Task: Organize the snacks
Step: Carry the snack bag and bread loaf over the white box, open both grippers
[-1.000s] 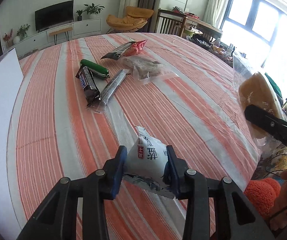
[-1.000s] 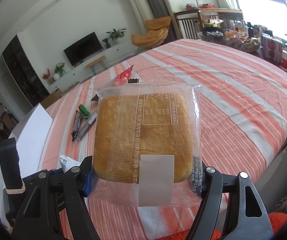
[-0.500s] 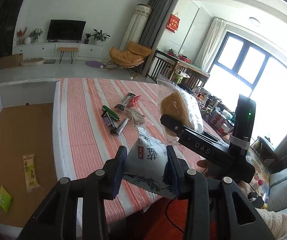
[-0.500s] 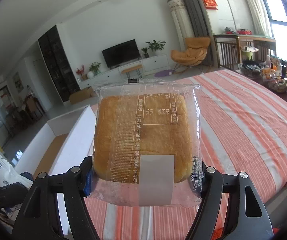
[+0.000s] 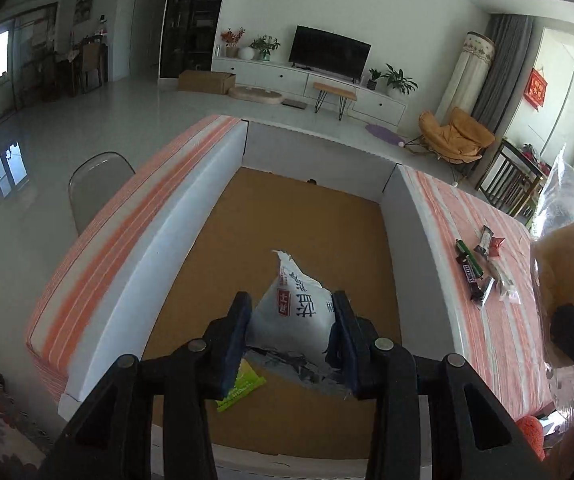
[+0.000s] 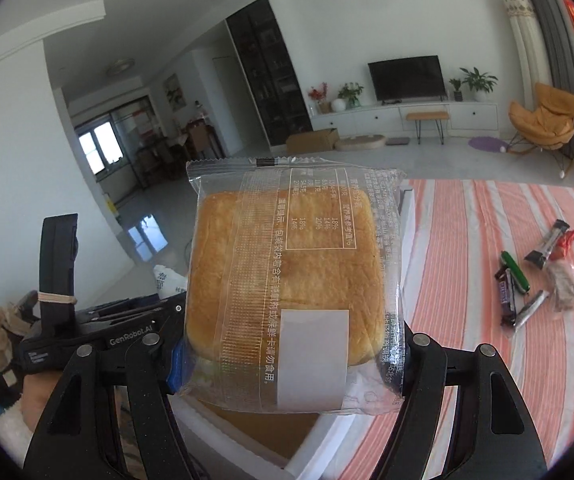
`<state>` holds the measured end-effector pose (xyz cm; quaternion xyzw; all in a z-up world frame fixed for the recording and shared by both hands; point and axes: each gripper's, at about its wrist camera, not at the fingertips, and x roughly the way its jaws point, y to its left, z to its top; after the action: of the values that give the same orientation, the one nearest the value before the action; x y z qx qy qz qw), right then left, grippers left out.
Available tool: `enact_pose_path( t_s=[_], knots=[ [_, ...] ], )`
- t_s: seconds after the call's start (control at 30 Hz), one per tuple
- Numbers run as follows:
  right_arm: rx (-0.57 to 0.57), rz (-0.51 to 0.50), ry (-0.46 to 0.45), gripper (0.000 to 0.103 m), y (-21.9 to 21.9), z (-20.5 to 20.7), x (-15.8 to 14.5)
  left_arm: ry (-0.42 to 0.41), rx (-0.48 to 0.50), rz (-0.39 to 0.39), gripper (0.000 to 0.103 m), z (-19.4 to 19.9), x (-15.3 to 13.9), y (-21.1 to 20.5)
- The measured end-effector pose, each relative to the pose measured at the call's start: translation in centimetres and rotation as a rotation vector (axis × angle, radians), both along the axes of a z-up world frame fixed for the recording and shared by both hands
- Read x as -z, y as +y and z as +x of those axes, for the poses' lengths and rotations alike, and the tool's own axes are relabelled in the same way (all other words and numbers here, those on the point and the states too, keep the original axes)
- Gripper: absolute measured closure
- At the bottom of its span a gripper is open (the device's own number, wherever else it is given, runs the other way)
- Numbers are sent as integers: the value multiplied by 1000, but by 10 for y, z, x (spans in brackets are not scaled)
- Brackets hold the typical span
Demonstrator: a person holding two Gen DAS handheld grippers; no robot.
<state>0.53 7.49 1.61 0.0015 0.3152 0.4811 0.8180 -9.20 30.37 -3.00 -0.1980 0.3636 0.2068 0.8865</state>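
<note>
White snack pouch (image 5: 296,311): white, crinkled, with a red square mark and dark Chinese characters; its torn-looking top corner points up. It sits clenched between the left tongs (image 5: 292,330), held in the air above the box.
Bread packet (image 6: 293,300): a square golden-brown slab of bread in a clear wrapper printed with white Chinese text and a nutrition table, a blank white label low on its face. The right tongs (image 6: 293,350) grasp it at both lower edges and hold it upright, facing the camera. In the left wrist view it shows at the right edge (image 5: 571,276).
Box (image 5: 191,216): white foam-like walls, brown cardboard floor, open at the top; it rests on the bench.
Green packet (image 5: 243,386): a lime-green snack lying on the box floor, partly hidden under the left tongs.
Loose snacks (image 6: 535,276): a small cluster on the bench right of the box, including a green stick, a dark chocolate bar, a silvery bar, a red-tipped wrapper and a clear bag with brown contents.
Bench (image 6: 467,248): covered with an orange and white striped cloth.
Room: a living room with pale floor, a television (image 5: 329,54) on a long white cabinet, potted plants, an orange lounge chair (image 6: 543,120), a tall dark cabinet, and a grey chair (image 5: 95,184) beside the bench.
</note>
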Motion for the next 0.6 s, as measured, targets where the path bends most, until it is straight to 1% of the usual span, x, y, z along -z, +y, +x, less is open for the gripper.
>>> enact_pose_path(
  t_s=[0.03, 0.07, 0.1, 0.13, 0.17, 0.2, 0.27, 0.3, 0.5, 0.6],
  knots=[
    [-38, -21, 21, 25, 9, 1, 9, 32, -13, -9, 52, 2, 9, 5],
    [-78, -68, 45, 25, 17, 4, 19, 60, -26, -13, 41, 4, 17, 7],
    [-115, -129, 68, 24, 29, 3, 30, 85, -40, -11, 16, 7, 24, 8],
    [-147, -183, 84, 21, 39, 3, 38, 103, -62, 3, 7, 8, 29, 8],
    [-163, -217, 81, 19, 43, 1, 45, 105, -71, 9, 7, 8, 32, 7],
    [-166, -229, 57, 19, 45, -2, 47, 103, -71, 3, 6, 9, 36, 7],
    [-172, -238, 12, 18, 43, -5, 48, 92, -76, -11, 6, 8, 38, 10],
    [-173, -236, 7, 18, 42, -6, 47, 87, -80, -10, 6, 9, 38, 10],
    [-125, -169, 13, 18, 21, -4, 37, 40, -88, 24, 5, 13, 23, 5],
    [-90, -131, 27, 18, 5, 7, 35, 28, -83, 28, 4, 16, 19, -2]
  ],
)
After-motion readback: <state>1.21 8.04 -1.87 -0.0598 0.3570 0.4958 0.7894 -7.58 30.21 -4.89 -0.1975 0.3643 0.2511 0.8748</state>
